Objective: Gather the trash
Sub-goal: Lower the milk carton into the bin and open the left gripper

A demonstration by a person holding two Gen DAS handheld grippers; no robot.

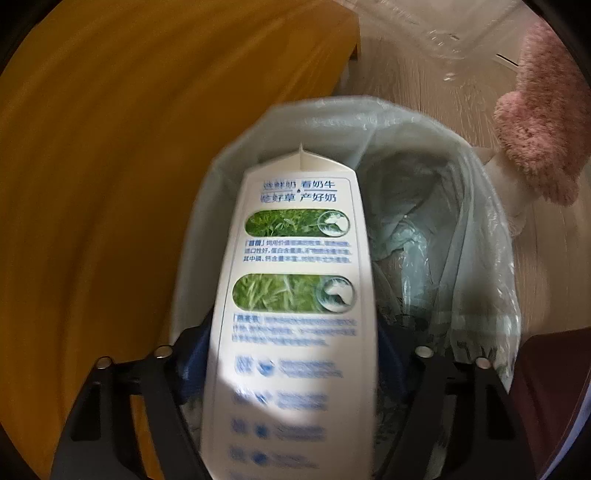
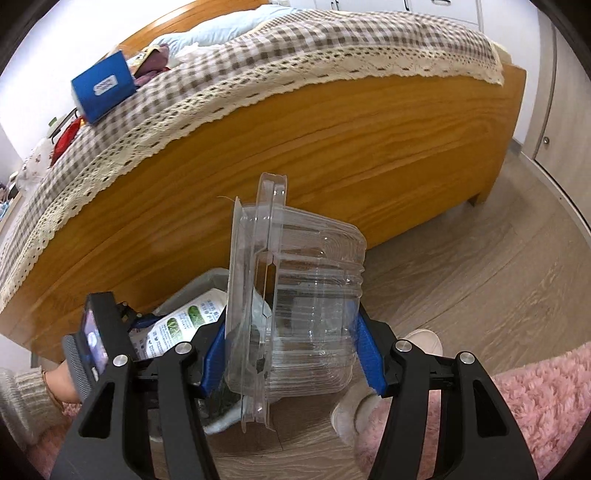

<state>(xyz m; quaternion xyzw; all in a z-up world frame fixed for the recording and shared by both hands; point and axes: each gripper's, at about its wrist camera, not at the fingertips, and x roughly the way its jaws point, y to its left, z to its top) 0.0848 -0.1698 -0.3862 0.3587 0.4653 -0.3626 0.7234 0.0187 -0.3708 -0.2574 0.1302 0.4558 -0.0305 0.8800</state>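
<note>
A white milk carton (image 1: 295,258) with green grass pictures and blue print points top-down into a bin lined with a pale bag (image 1: 424,240). My left gripper (image 1: 291,332) is shut on the carton, a blue pad against each side. In the right wrist view, my right gripper (image 2: 291,354) is shut on a clear plastic clamshell box (image 2: 306,295), held on edge above the floor. Behind it the carton (image 2: 184,321) shows over the bin rim (image 2: 199,284), beside the left gripper's body (image 2: 96,332). The clamshell box (image 1: 443,29) also shows at the top of the left wrist view.
A wooden bed frame (image 2: 295,147) stands right behind the bin, with a checked lace-edged cover (image 2: 295,48) and a blue box (image 2: 103,86) on top. A pink fluffy rug (image 2: 535,406) lies at the right, with pale slippers (image 2: 354,413) at its edge. A sleeved arm (image 2: 22,398) is at the left.
</note>
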